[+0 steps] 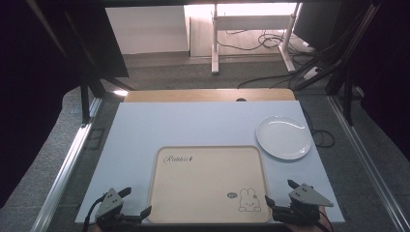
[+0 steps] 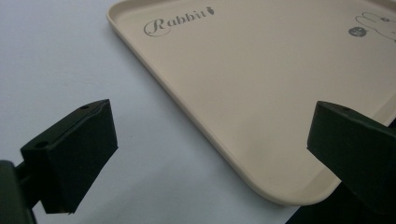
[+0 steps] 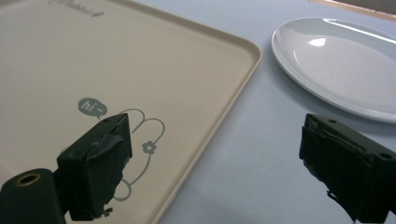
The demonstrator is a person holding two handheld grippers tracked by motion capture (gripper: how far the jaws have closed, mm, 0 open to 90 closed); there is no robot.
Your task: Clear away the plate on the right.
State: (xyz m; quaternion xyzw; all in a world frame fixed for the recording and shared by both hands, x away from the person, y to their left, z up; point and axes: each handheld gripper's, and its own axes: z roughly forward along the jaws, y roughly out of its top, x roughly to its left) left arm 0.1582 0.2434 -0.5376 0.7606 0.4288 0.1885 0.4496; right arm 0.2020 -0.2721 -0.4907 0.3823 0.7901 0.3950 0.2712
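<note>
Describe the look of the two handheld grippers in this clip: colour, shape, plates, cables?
Both the left gripper and right gripper are black, each topped by a grey three-cornered plate. Each has two blocky black jaws; the right one's pads look worn and frayed. A dark cable trails from the left one.

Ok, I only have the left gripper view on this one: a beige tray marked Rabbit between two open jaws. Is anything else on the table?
Observer: Yes, a white plate lies empty beyond the tray's far right corner, apart from it.
Operator: Where is the other gripper?
Observer: The right gripper sits open at the tray's near right corner, straddling its right rim.
Operator: What is printed at that corner?
Observer: A line-drawn rabbit with a speech bubble reading "hi".
</note>
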